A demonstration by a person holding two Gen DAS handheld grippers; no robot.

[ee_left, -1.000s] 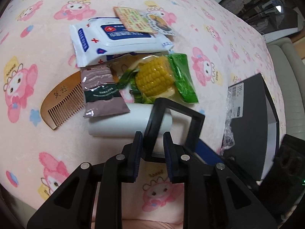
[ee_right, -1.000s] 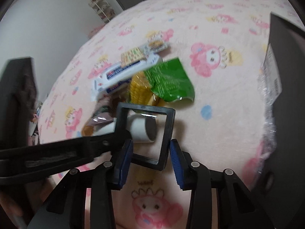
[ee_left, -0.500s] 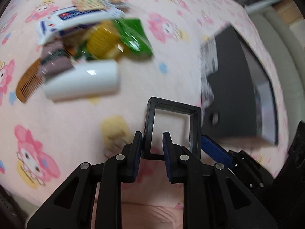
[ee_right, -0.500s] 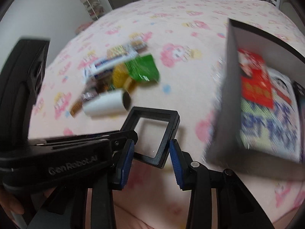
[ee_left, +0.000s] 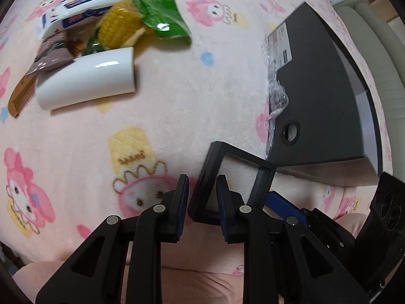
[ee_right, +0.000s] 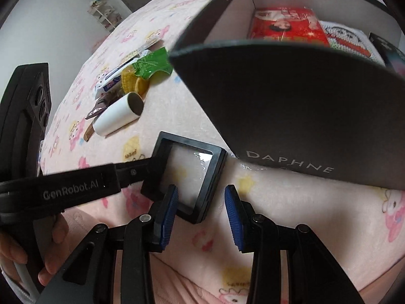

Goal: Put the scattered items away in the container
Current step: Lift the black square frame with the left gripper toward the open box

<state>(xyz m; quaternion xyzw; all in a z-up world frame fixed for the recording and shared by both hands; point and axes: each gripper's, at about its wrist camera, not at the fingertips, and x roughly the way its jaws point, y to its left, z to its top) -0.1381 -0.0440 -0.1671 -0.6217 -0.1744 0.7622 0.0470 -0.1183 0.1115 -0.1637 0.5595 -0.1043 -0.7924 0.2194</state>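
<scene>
Left wrist view: the left tool [ee_left: 202, 200] has its pads spread a little around one side bar of the black square frame [ee_left: 234, 181], and I honestly can't tell if they're pinching it or just sitting loose. The frame sits just in front of the dark box [ee_left: 321, 96]. Up on the pink blanket [ee_left: 177, 96] there's the leftover pile: white roll [ee_left: 86, 79], corn pack [ee_left: 136, 22], wipes pack [ee_left: 83, 7], comb [ee_left: 21, 98].

Right wrist view: the right tool [ee_right: 201, 215] is spread open, with the frame [ee_right: 187, 174] between its blue pads, not touching the right one. The left tool [ee_right: 136, 169] reaches onto the frame's left edge. The box [ee_right: 291, 101], marked DAPHNE, already has a red packet [ee_right: 286, 25] inside.
</scene>
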